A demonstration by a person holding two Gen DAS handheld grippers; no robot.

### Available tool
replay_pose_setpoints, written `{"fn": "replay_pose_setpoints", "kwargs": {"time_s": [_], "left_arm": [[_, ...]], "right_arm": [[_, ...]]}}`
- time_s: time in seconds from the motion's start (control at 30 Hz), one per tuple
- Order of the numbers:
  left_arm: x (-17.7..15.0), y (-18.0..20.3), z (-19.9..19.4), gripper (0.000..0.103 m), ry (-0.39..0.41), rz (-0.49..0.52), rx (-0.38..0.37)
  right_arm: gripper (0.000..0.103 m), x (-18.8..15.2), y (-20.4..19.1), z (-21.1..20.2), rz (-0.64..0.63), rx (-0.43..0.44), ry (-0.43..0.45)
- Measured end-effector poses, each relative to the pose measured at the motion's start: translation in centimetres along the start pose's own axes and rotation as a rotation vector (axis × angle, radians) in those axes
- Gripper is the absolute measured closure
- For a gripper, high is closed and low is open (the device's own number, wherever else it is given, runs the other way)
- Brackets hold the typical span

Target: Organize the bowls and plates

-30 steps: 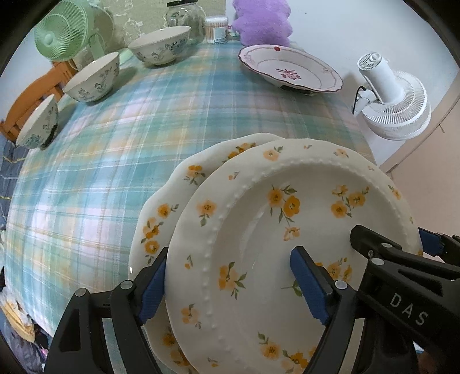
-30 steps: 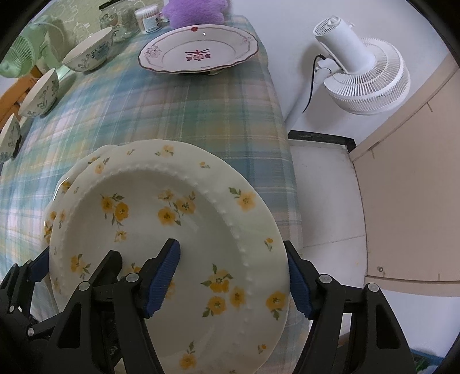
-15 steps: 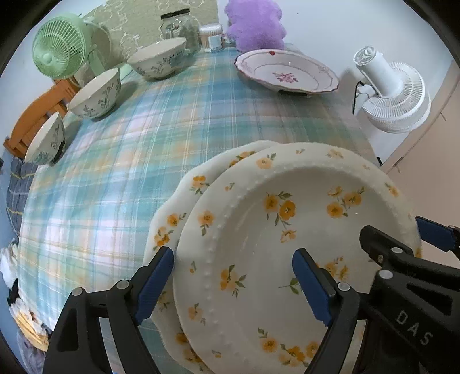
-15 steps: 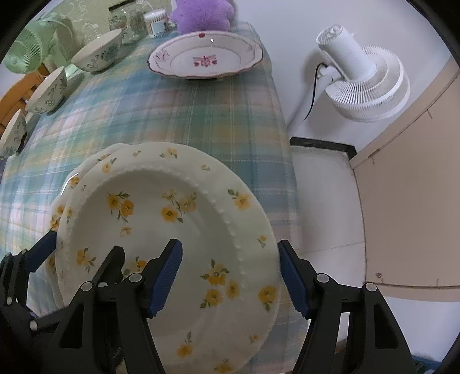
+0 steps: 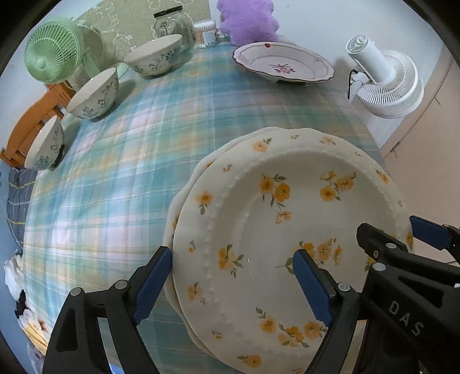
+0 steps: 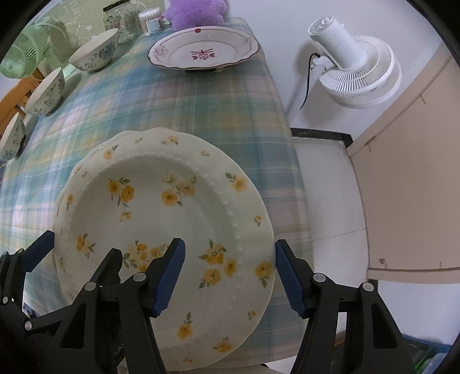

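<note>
The left gripper stands spread across the left rim of the top yellow-flowered plate, 1 blue pad just outside the rim and the other over the plate's well, and neither can be seen pressing on it. The right gripper straddles the plate's right rim in the same way; its jaws have just been closing, the rim between them, and whether the pads touch the china cannot be told. That plate lies on a second yellow-flowered plate, of which only a strip of rim shows at the left, making a stack of 2 at the near right corner of the plaid tablecloth. Farther back near the right edge sits 1 white plate with a dark red rim and a red flower motif. Along the left edge stand 3 blue-patterned bowls, well apart from the stack and set in a row. Behind them are 1 green fan, 1 glass jar, 1 tub of cotton swabs and 1 purple plush toy. Off the table at the right stands 1 white fan.
</note>
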State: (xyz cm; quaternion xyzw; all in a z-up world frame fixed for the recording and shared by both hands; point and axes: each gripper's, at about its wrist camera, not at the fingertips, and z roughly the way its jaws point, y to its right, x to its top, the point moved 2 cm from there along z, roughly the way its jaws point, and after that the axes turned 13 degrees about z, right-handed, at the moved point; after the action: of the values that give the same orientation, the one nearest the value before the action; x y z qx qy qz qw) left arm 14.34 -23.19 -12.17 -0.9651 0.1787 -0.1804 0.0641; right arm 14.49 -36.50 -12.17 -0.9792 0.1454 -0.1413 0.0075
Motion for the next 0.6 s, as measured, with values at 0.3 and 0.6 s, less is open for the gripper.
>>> {"fn": "replay_pose_setpoints", "kwargs": {"time_s": [0.3, 0.6], "left_arm": [[0.3, -1.1, -0.2, 0.016, 0.005, 0.005, -0.054], [1.4, -2.7, -3.3, 0.016, 0.082, 0.071, -0.115]], "right_arm": [[0.036, 0.4, -0.9, 0.3, 0.021, -0.017, -0.002], [0.036, 0.7, -0.8, -2.7, 0.130, 0.032, 0.052]]}}
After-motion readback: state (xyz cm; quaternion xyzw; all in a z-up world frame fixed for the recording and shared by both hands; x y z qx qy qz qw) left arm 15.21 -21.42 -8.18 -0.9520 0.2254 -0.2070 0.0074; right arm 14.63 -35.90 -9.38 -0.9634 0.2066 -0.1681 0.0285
